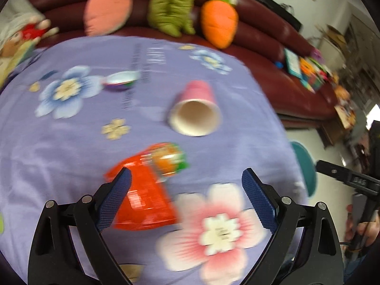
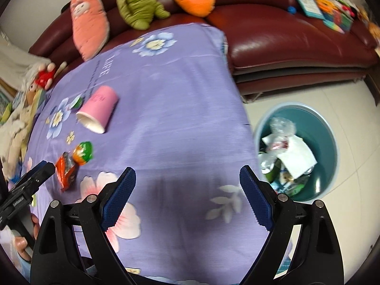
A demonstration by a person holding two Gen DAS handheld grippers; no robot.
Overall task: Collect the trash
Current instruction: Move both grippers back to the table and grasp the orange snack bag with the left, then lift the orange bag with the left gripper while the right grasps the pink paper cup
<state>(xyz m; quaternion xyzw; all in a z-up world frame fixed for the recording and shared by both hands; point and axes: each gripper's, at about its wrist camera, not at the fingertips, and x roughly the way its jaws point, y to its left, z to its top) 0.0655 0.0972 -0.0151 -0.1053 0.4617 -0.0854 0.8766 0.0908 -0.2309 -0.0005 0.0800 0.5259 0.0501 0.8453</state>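
An orange wrapper (image 1: pixel 142 197) lies on the purple flowered cloth just ahead of my open left gripper (image 1: pixel 186 180), with its left finger over the wrapper's edge. An orange-green packet (image 1: pixel 169 160) lies against it. A pink paper cup (image 1: pixel 196 109) lies on its side further off, and a small foil lid (image 1: pixel 121 80) beyond. My right gripper (image 2: pixel 187 178) is open and empty above the cloth. In its view the wrapper (image 2: pixel 66 169), packet (image 2: pixel 83 153) and cup (image 2: pixel 97 109) lie to the left. A teal bin (image 2: pixel 327 142) holding trash stands on the floor at right.
A dark red sofa (image 2: pixel 285 42) with plush toys (image 1: pixel 218 21) runs behind the table. Books and toys (image 2: pixel 332 11) lie on its right end. Dolls (image 2: pixel 23 109) lie at the table's left edge. The table edge (image 2: pixel 244 123) drops next to the bin.
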